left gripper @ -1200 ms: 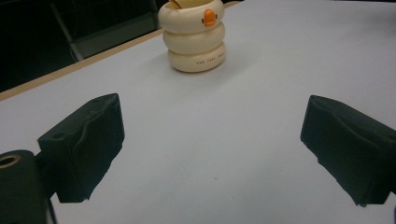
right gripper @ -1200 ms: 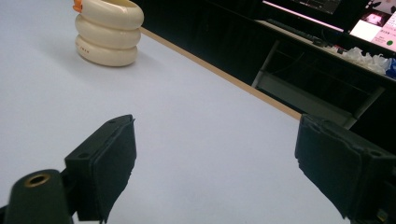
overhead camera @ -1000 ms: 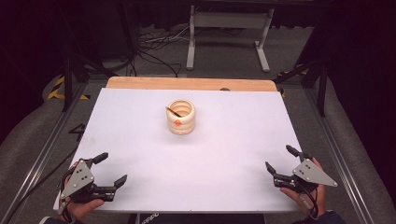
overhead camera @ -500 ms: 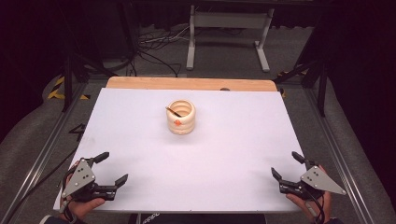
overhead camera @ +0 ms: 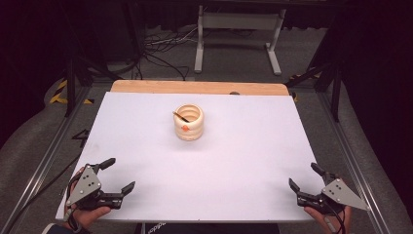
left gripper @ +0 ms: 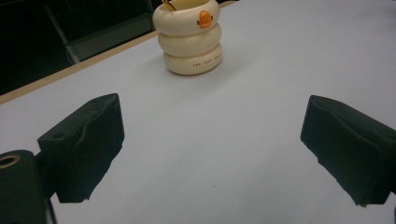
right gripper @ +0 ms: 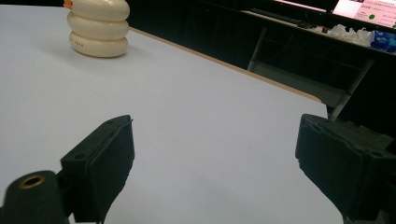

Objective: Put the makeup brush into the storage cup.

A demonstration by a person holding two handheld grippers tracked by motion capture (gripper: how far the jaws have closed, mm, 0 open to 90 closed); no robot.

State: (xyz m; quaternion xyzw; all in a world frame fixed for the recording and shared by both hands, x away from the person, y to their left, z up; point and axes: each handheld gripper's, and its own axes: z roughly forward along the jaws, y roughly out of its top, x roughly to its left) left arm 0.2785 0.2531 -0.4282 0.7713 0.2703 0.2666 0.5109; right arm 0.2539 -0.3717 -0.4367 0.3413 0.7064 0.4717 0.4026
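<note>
1. A cream ringed cup [overhead camera: 188, 123] stands upright on the white tabletop [overhead camera: 243, 146], a little left of the middle and toward the far half.
2. The cup is built of three stacked rounded rings, its long axis vertical and its mouth facing up.
3. An orange beak-like mark [overhead camera: 185, 128] sits on the cup's near side; in the left gripper view it is on the top ring [left gripper: 204, 18], facing that camera.
4. A thin brown stick [overhead camera: 180, 116] leans inside the cup, its upper end tilted to the far left over the rim.
5. The left tool [overhead camera: 114, 174] hovers at the near left corner of the tabletop, jaws spread wide with nothing between them, pointing right and slightly far.
6. The right tool [overhead camera: 306, 176] sits at the near right corner, jaws likewise apart and empty, pointing left and far.
7. Both tools are well apart from the cup.
8. A wooden strip [overhead camera: 199, 87] edges the tabletop's far side; a metal stand [overhead camera: 237, 34] and cables [overhead camera: 160, 46] lie on the floor beyond.
</note>
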